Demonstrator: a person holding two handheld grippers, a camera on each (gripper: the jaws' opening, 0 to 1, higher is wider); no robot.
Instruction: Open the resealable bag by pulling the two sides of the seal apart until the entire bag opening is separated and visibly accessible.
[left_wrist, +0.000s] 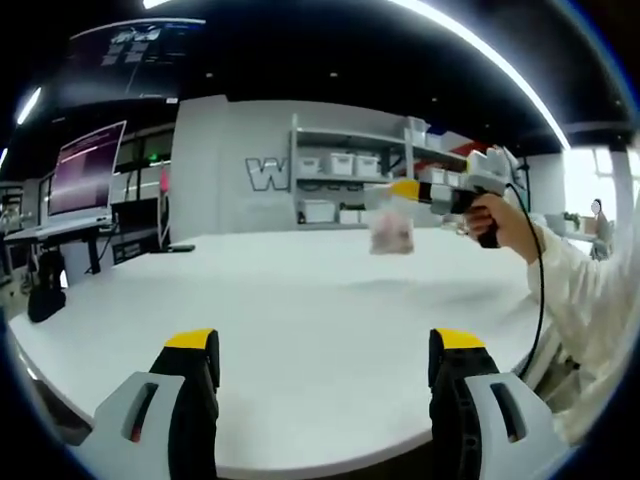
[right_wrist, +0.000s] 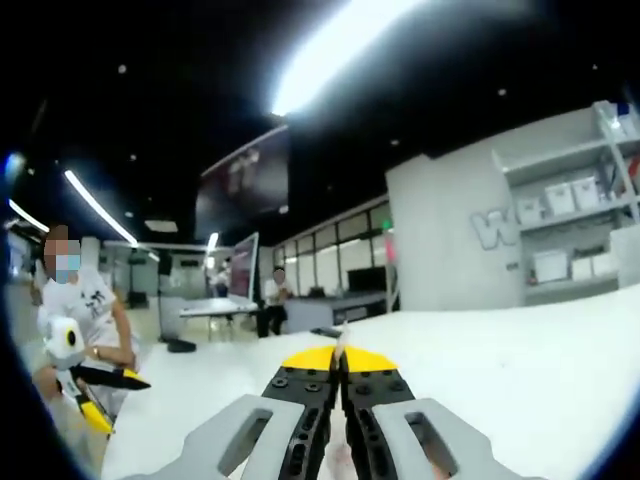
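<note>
A small clear resealable bag (left_wrist: 391, 233) with pinkish contents hangs in the air above the white table (left_wrist: 300, 320), far across it on the right. My right gripper (left_wrist: 406, 189), held by a hand in a white sleeve, is shut on the bag's top edge. In the right gripper view the yellow-tipped right gripper (right_wrist: 339, 358) has its jaws pressed together, with a thin pale sliver pinched between them. My left gripper (left_wrist: 323, 345) stands wide open near the table's front edge, with nothing between its fingers, well short of the bag.
Shelves (left_wrist: 345, 175) with white bins line the grey back wall. A monitor (left_wrist: 85, 170) stands on a desk at the left, and a black object (left_wrist: 45, 300) sits by the table's left edge. A person (right_wrist: 85, 320) with another yellow-tipped tool stands left.
</note>
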